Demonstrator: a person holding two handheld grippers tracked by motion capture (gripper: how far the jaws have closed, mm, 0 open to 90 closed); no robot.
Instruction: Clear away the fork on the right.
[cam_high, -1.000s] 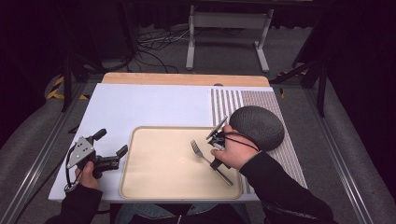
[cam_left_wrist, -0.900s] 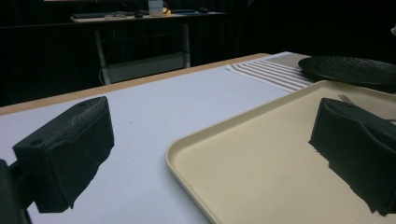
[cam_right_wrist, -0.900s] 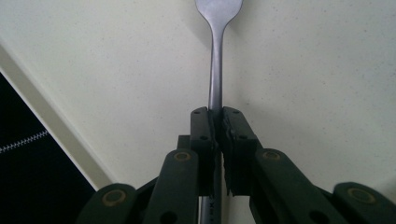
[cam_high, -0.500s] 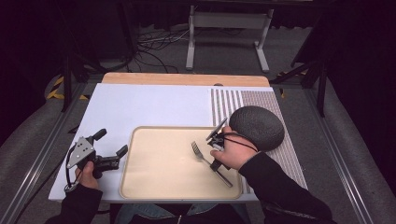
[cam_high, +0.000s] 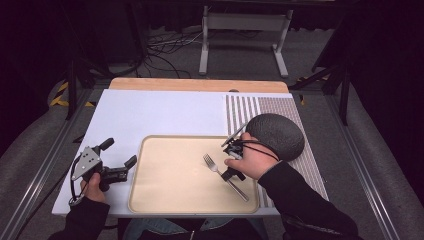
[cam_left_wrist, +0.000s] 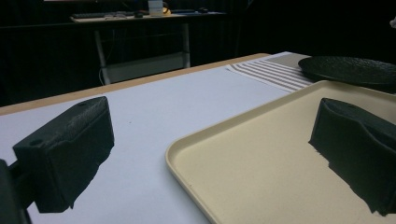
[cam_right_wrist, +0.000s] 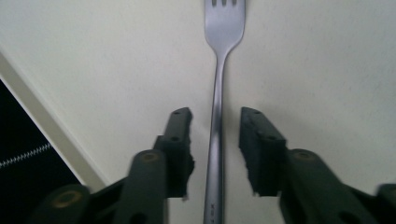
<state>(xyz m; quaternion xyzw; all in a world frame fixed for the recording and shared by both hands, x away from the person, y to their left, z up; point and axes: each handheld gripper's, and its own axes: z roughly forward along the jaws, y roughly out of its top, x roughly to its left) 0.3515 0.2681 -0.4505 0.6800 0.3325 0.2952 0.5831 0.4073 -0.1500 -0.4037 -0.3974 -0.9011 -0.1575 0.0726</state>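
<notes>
Our right hand-held gripper (cam_right_wrist: 215, 151) sits low over the fork (cam_right_wrist: 218, 107) on the tray. Its jaws have just been opening. Now they stand a little apart, one on each side of the fork's handle, and the pads do not press on it. So the fork is free. It lies flat on the right part of the tan tray (cam_high: 165, 200), with its prongs pointing to the far left and its handle running back under our right hand (cam_high: 250, 160).

Our left hand-held gripper (cam_high: 121, 167) rests on the white mat (cam_high: 160, 112) just left of the tray. Its jaws are wide open and hold nothing. One jaw reaches over the tray's left rim.

To the right of the tray, near our right hand, a dark round plate (cam_high: 276, 135) lies on the striped placemat (cam_high: 260, 107). All of it sits on the bench (cam_high: 200, 84).

What could go wrong? We think the jaws are still very close to the fork. If we lift crooked or pull sideways, a pad could catch the handle and drag or flip the fork. It might slide toward the tray's rim. Our right sleeve (cam_high: 305, 205) is also low, so it could bump the handle's end.
</notes>
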